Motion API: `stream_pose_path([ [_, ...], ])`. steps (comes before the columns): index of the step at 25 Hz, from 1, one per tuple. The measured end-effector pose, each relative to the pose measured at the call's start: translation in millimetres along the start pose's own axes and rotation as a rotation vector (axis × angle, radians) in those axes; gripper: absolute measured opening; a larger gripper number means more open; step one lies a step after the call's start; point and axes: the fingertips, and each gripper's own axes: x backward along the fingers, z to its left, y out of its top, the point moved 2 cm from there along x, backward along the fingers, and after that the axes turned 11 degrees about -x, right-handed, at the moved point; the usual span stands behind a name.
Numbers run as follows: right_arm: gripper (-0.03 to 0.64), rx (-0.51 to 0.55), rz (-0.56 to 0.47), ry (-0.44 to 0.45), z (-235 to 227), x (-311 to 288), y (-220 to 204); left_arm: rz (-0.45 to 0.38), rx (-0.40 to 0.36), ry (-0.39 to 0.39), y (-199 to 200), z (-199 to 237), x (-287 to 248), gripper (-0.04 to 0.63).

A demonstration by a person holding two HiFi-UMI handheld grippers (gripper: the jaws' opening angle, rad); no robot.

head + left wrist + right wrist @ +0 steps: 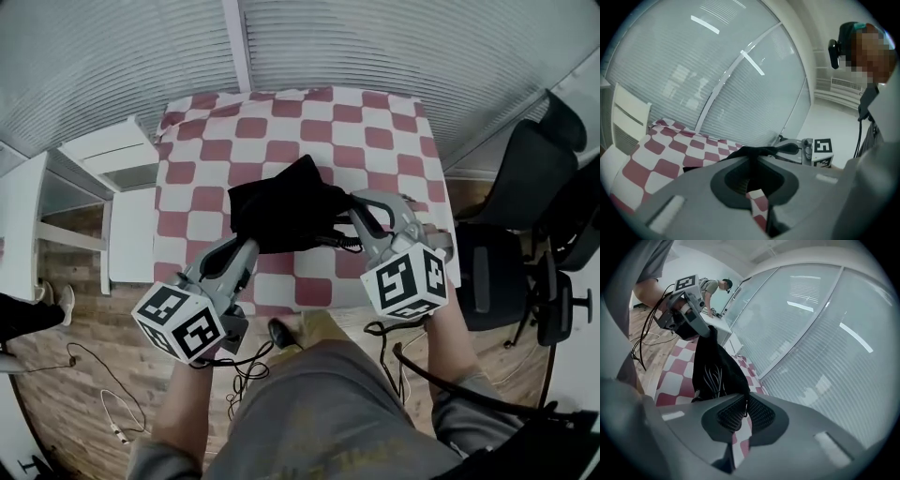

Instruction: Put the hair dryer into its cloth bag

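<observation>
The cloth bag (281, 211) is hiding its contents from me and, in head view, covering the tips of my left gripper (752, 180) and right gripper (744, 411).

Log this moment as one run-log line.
left tool: shut on cloth bag | right tool: shut on cloth bag | cloth bag: over checkered table

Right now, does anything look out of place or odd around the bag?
Only one thing: a dark cord trails out of the black cloth bag beside the right gripper; dryer cable or drawstring, I cannot tell. The left gripper pinches the bag's other side.
</observation>
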Motion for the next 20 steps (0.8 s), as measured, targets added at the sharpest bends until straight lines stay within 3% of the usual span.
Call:
stream_pose_path([
  [6,0.040,-0.052,-0.046,0.001,-26,11,23,-0.078,0.050,-0.025,52,12,-5,0.012],
  [10,0.040,-0.091,-0.084,-0.010,-42,19,35,-0.108,0.001,-0.021,81,11,-12,0.012],
  [15,0.040,-0.126,-0.090,-0.064,-65,3,29,-0.081,-0.077,-0.013,97,21,-40,0.012],
  [20,0.040,-0.103,-0.143,-0.120,-62,1,29,-0.088,-0.062,-0.002,97,27,-41,0.012],
])
